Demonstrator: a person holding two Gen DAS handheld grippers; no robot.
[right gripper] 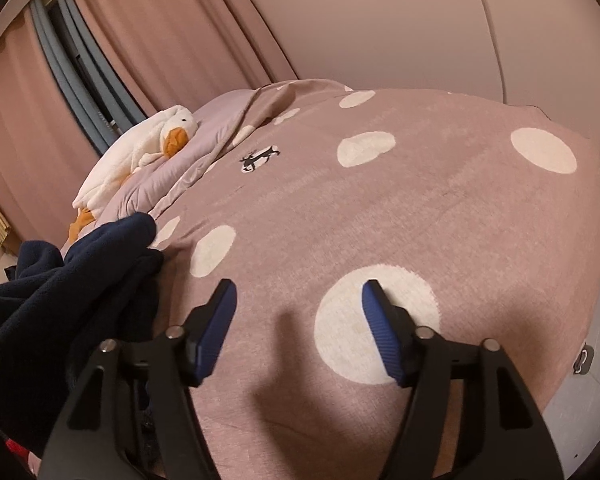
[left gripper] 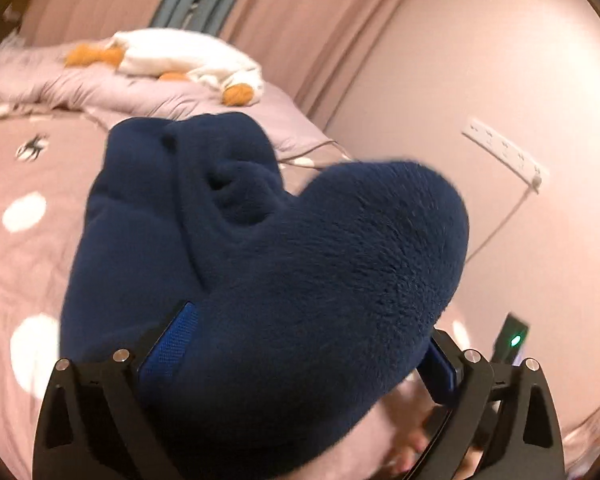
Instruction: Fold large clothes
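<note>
Overhanging bed edge (left gripper: 440, 384): navy fleece (left gripper: 300, 280)

close wrist views, sharing bed (right gripper: 440, 208)

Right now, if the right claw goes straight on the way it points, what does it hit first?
Most likely the bedspread. The right claw stands open with nothing between its fingers, aimed down at the pink cover near a white dot. The navy fleece garment lies off to its left, outside that line. Depth is unclear.

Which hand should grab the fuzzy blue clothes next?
Probably left: the blue fleece already bulges between its wide-open fingers. The right gripper hangs open over bare bedspread, fleece off to its side.
</note>
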